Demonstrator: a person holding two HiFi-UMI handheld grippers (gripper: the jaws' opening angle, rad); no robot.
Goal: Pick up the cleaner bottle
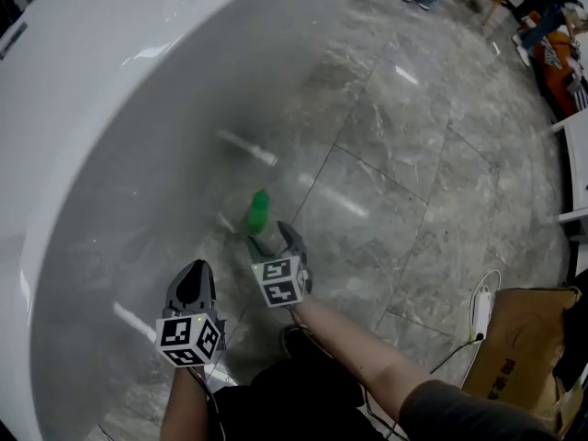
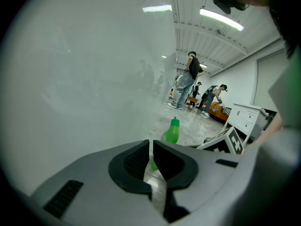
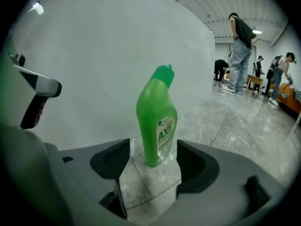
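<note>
Standing upright on the floor (image 1: 386, 209) beside the tub (image 1: 110, 81), the bottle (image 3: 157, 121) sat ungripped just ahead of the right gripper's (image 3: 154, 161) wide-open jaws; closing and lifting remained. The left gripper (image 2: 151, 161) was all but closed, empty.

Glossy grey marble floor (image 1: 395, 136) beside curved white wall (image 1: 110, 53), ceiling striplights (image 2: 221, 19)

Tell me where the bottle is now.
The bottle stands upright on the floor beside the tub, centre of the head view, just ahead of the right gripper, jaws open.
</note>
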